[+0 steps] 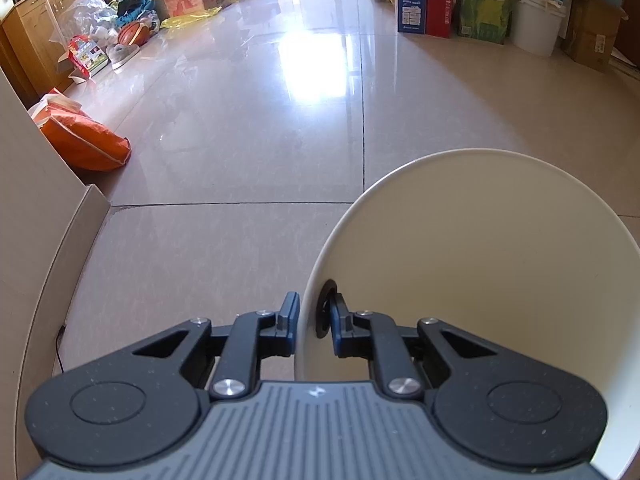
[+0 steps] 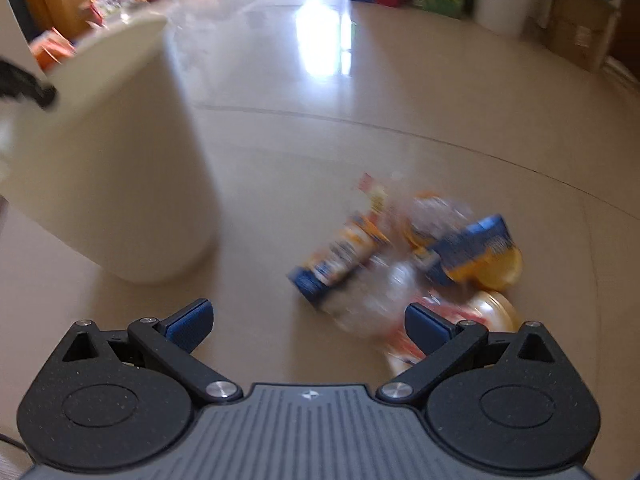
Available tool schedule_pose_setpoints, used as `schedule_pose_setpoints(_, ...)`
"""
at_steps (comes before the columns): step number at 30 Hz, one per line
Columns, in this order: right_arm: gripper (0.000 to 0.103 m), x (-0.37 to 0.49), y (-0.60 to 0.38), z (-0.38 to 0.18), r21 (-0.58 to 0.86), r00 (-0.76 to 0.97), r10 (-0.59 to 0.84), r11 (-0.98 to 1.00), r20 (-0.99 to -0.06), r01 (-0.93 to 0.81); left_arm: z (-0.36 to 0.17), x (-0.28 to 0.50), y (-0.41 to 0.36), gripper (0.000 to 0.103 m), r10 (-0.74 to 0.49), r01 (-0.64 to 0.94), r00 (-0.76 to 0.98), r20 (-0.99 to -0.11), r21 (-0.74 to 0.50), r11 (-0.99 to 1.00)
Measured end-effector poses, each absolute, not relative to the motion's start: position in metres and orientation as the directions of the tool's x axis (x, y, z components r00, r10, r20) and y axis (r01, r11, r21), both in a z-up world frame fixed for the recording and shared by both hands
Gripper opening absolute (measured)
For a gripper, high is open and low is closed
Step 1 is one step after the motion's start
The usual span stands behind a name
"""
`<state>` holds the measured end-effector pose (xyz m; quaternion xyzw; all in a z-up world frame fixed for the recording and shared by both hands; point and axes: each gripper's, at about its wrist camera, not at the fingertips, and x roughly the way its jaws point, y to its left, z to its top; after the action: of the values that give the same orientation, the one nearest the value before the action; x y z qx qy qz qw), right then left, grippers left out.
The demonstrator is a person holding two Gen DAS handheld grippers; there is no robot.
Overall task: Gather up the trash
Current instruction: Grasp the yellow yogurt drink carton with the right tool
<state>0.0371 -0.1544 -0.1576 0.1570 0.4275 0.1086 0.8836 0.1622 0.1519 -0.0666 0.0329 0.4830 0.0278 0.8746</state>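
Observation:
My left gripper [image 1: 310,320] is shut on the rim of a cream trash bin [image 1: 480,260], one finger outside the wall and one inside, holding it tilted; no trash shows inside it. In the right wrist view the same bin [image 2: 120,160] stands at the left, with the left gripper's fingertip dark at its rim. A blurred pile of trash [image 2: 408,256] lies on the floor: blue-and-orange packets, a clear plastic bottle, a yellow lid, a gold-lidded jar. My right gripper [image 2: 308,320] hangs open just above the floor in front of the pile, nothing between its fingers.
Glossy beige tile floor [image 1: 240,140] spreads ahead. An orange bag [image 1: 84,140] lies at the left by a wall corner. Cardboard boxes, a basketball [image 1: 134,34] and bags line the far left; cartons and a white bucket [image 1: 536,24] stand far right.

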Motion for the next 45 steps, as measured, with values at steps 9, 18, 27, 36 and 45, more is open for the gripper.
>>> schedule_pose_setpoints(9,0.103,0.086,-0.127,-0.189,0.208,0.618,0.265,0.964,-0.74,-0.164,-0.067,0.162,0.152,0.014,0.082,-0.017,0.533,-0.842,0.087,0.996)
schedule_pose_setpoints(18,0.103,0.169,-0.121,-0.235,0.378,0.528,0.284,0.923,-0.8,0.076,-0.066,0.162,0.15,0.014,0.079,-0.019,0.534,-0.842,0.081,0.997)
schedule_pose_setpoints(27,0.103,0.19,-0.088,-0.236,0.435,0.505,0.373,0.9,-0.778,0.005,-0.065,0.163,0.149,0.015,0.066,-0.018,0.533,-0.844,0.066,0.998)
schedule_pose_setpoints(36,0.103,0.199,-0.068,-0.247,0.332,0.462,0.285,0.943,-0.84,0.022,-0.065,0.162,0.151,0.015,0.056,-0.021,0.535,-0.843,0.053,0.998)
schedule_pose_setpoints(45,0.064,0.204,-0.076,-0.25,0.309,0.423,0.244,0.947,-0.873,0.092,-0.065,0.162,0.15,0.015,0.057,-0.024,0.535,-0.843,0.052,0.998)
